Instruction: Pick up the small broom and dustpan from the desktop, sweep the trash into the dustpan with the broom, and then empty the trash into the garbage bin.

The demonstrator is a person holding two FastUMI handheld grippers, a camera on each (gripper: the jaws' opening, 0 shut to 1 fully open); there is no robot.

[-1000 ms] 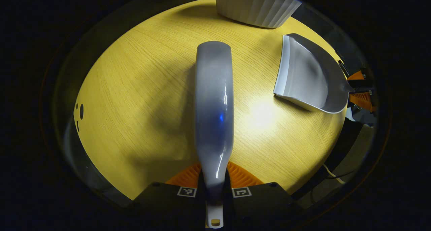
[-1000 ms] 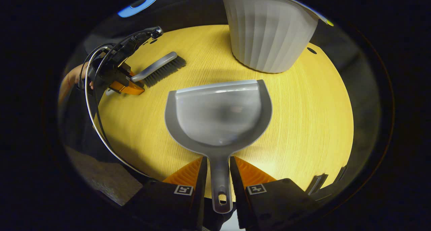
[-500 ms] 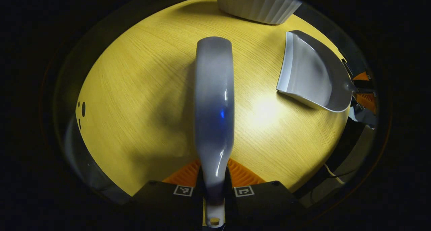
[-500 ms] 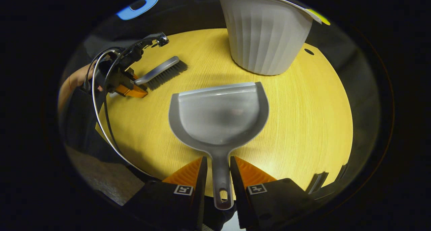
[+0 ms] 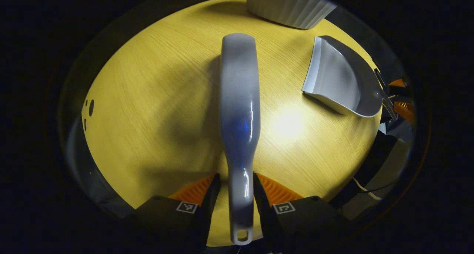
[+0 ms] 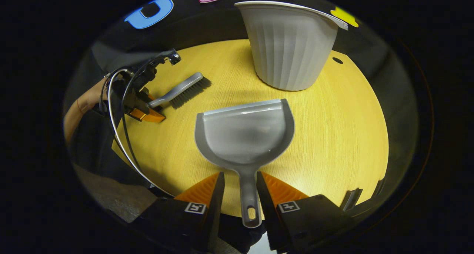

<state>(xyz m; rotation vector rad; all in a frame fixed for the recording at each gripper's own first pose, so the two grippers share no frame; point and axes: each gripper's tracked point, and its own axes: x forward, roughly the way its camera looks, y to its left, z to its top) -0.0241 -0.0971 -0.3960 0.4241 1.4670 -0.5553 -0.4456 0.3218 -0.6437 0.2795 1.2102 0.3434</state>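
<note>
In your left gripper view, your left tongs sit around the narrow neck of the broom. Their fingers stand a little apart from the handle with slim gaps on both sides, so they are parted, not clamped. The broom runs straight ahead over the yellow worktop, its back facing the camera. To the right lies the dustpan, mouth pointing left, and past it the base of the ribbed white garbage bin.

In your right gripper view, your right tongs flank the dustpan's handle, again with a small gap on each side, so they are loosened and not pressing. The pan rests on the worktop, its mouth facing the garbage bin beyond. Off to the left, the broom lies bristles down, handle end at your left tongs, with your hand behind them.
</note>
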